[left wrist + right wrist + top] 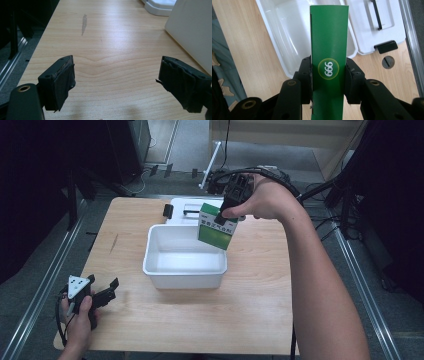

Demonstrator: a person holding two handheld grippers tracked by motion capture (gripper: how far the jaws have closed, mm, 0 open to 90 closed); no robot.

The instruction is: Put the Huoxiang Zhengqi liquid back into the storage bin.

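Currently the right hand-held gripper is clamped on a green box at centre frame, its long axis hanging down over the white tub's upper-right corner. A round "999" mark shows on the box's narrow side. Lower left, the left hand-held gripper rests jaws apart on the bench.

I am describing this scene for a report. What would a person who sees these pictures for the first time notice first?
The eye goes first to the green box, held in the air by the right gripper above the far right corner of the empty white bin in the middle of the wooden table. Next comes the white lid lying behind the bin. The left gripper rests open at the table's near left corner.
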